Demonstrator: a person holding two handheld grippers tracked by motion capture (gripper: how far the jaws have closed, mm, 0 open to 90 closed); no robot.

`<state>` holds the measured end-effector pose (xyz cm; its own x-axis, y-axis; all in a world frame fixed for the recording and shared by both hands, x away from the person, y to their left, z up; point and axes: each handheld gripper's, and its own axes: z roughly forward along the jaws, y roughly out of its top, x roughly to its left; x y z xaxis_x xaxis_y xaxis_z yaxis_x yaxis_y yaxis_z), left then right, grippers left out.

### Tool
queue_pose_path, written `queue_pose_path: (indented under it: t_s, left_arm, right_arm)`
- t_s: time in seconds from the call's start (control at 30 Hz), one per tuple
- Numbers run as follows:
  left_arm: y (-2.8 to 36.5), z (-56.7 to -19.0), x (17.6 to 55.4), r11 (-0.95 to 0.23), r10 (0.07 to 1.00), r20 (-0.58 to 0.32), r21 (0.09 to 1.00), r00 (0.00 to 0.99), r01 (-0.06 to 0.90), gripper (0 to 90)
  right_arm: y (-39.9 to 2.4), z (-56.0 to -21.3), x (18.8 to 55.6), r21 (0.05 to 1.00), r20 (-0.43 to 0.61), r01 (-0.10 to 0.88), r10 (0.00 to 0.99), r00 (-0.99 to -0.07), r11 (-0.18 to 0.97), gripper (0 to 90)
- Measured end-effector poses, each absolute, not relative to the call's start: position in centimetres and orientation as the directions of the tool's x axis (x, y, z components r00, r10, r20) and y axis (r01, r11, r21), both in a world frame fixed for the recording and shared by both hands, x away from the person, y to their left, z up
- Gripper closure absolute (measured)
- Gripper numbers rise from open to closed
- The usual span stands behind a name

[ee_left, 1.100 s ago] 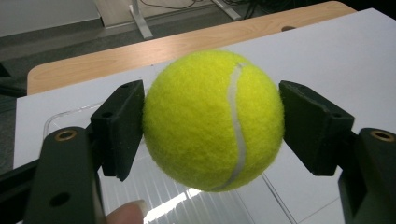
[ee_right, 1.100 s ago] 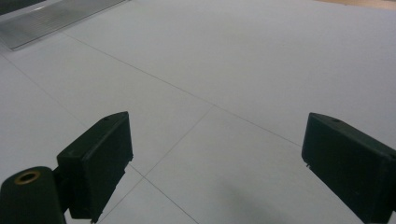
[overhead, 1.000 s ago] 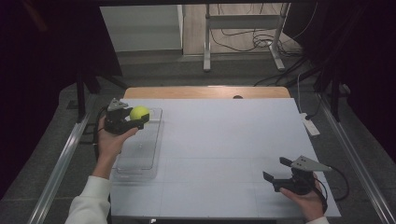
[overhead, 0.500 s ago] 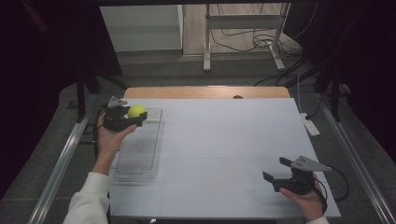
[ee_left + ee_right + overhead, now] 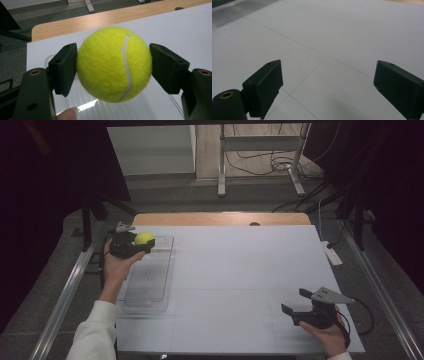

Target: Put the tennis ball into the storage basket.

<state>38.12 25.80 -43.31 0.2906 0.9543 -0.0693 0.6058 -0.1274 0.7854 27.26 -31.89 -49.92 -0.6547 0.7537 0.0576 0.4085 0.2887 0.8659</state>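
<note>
A yellow tennis ball (image 5: 144,238) (image 5: 114,64) is clamped between the two black pads of my left gripper (image 5: 140,241) (image 5: 113,67), held above the far end of a clear plastic tray (image 5: 148,281) at the table's left side. In the left gripper view the pads press on both sides of the ball, and the tray (image 5: 117,110) lies below it. My right gripper (image 5: 296,303) (image 5: 329,82) rests near the table's front right corner, its jaws wide apart with bare white tabletop between them.
The white table top (image 5: 240,270) has a wooden strip (image 5: 220,218) along its far edge. A white power strip (image 5: 331,253) lies at the right edge. Metal rails run along both sides, and cables lie on the floor beyond the table.
The left gripper with the ball has drifted slightly toward the far left over the tray's end. The right gripper has stayed put.
</note>
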Motion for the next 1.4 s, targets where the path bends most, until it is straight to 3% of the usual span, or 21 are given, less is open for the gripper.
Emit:
queue_pose_path:
  t_s: [1.4]
  left_arm:
    - [27.3,-44.9,41.1,-0.121,0.975,-0.044,0.724,0.22,0.679,26.7]
  right_arm:
    - [-32.0,-50.1,27.3,0.865,0.061,0.413,0.757,-0.65,0.285,8.9]
